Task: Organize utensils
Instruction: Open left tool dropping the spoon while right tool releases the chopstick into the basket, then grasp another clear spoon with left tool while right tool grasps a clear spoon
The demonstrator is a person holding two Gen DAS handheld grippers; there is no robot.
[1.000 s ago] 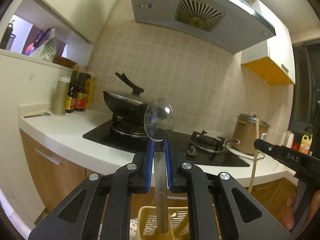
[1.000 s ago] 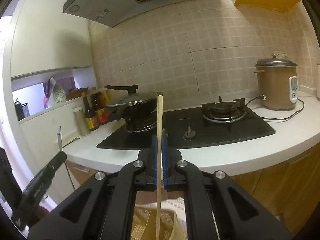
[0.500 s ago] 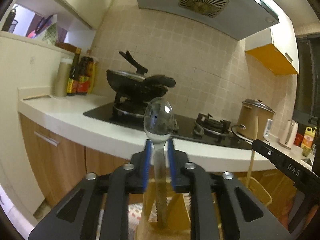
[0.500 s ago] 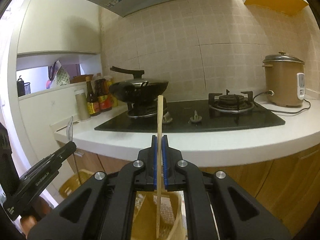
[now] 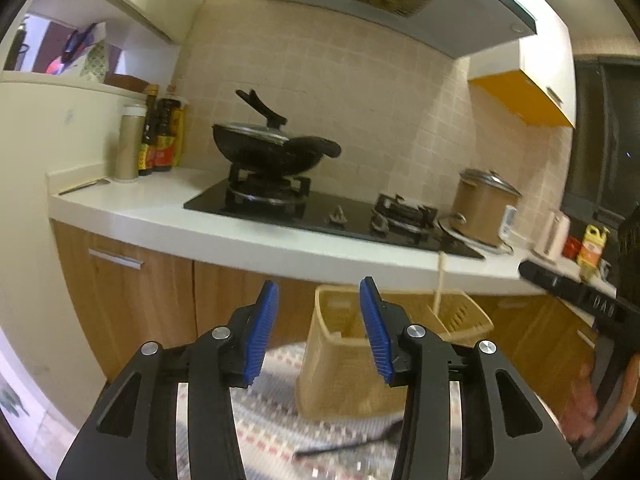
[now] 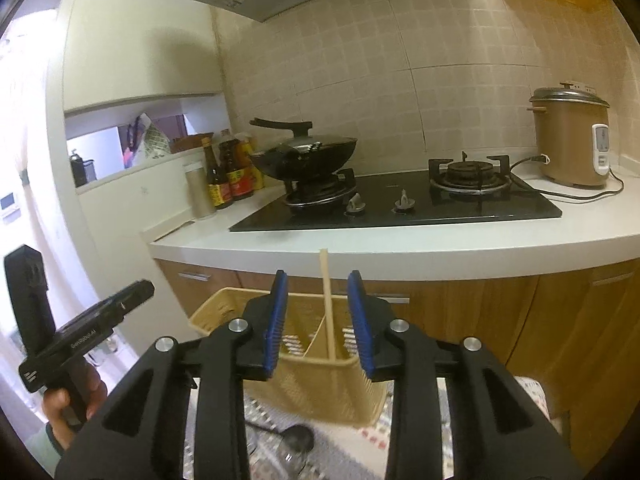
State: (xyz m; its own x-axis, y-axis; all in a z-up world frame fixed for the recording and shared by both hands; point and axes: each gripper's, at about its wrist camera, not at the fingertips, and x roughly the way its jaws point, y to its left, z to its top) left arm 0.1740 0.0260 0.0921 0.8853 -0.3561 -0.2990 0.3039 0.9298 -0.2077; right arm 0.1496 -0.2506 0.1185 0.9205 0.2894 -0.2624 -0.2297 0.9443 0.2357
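A beige slotted utensil basket (image 5: pixel 340 376) stands on a patterned cloth; it also shows in the right wrist view (image 6: pixel 320 384). A wooden chopstick (image 6: pixel 328 308) stands upright in it, also seen in the left wrist view (image 5: pixel 440 284). My left gripper (image 5: pixel 318 330) is open and empty, just above and before the basket. My right gripper (image 6: pixel 314 320) is open and empty, its blue pads on either side of the chopstick without touching it. A dark utensil (image 5: pixel 344 446) lies on the cloth by the basket; a dark spoon-like utensil (image 6: pixel 296 438) lies there in the right wrist view.
A white counter (image 5: pixel 160 216) carries a black hob with a wok (image 5: pixel 272 148), sauce bottles (image 5: pixel 162 136) and a rice cooker (image 6: pixel 570 140). Wooden cabinets (image 5: pixel 132 292) stand behind the basket. The patterned cloth (image 5: pixel 272 420) covers the surface below.
Both grippers have opened. The left one let go of the clear spoon and the right one let go of the chopstick, which now stands in the basket. Both views have tilted downward.
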